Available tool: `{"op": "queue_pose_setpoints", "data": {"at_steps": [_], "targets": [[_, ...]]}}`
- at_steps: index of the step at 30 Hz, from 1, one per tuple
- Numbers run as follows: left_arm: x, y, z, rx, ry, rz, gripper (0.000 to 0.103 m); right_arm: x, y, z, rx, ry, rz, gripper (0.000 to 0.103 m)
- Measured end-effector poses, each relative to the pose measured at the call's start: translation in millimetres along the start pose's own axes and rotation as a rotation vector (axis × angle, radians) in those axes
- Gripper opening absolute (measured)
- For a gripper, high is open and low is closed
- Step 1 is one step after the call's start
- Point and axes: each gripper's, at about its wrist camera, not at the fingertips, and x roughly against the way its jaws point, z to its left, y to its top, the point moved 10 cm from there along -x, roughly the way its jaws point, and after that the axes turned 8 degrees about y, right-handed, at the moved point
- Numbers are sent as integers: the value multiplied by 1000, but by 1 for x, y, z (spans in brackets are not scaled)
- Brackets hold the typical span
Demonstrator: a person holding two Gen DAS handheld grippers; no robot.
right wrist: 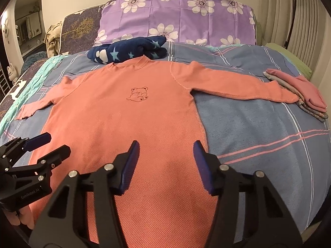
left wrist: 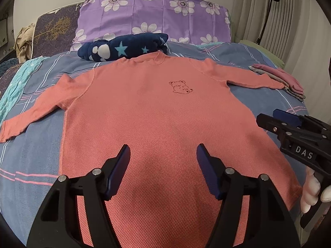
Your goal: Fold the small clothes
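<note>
From the left wrist view, the coral long-sleeved shirt (left wrist: 157,111) lies face up and flat on the blue plaid bedspread (left wrist: 35,150), collar toward the pillows, both sleeves spread out to the sides. The left gripper (left wrist: 163,155) hovers over the lower middle of the body with its fingers wide apart and nothing between them; the right gripper (left wrist: 275,119) enters from the right edge, its fingers also apart and empty. The step in hand looks like the first side fold, so each gripper would do well to pinch one layer at a shoulder and at the hem on the same side, keeping the edge straight as it carries over. From the right wrist view, the right gripper (right wrist: 165,153) hangs over the shirt's (right wrist: 128,124) right hem edge, open, with the left gripper (right wrist: 47,144) at the lower left. A folded pink and grey stack (right wrist: 300,91) touches the right cuff and could snag when that sleeve lifts; the navy star blanket (right wrist: 128,49) sits just behind the collar, before the purple floral pillow (right wrist: 182,18).
</note>
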Motion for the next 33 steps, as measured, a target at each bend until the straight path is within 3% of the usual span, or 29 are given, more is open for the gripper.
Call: {"op": "queue_pose_setpoints", "data": {"at_steps": [7, 28, 33], "targets": [[-3, 1, 12, 27, 8, 5, 62, -2, 1, 0, 3, 1, 3, 55], [2, 7, 37, 48, 52, -24, 62, -11, 4, 10, 25, 21, 30, 57], [-6, 9, 76, 147, 46, -9, 62, -17, 1, 9, 18, 29, 50, 60]]}}
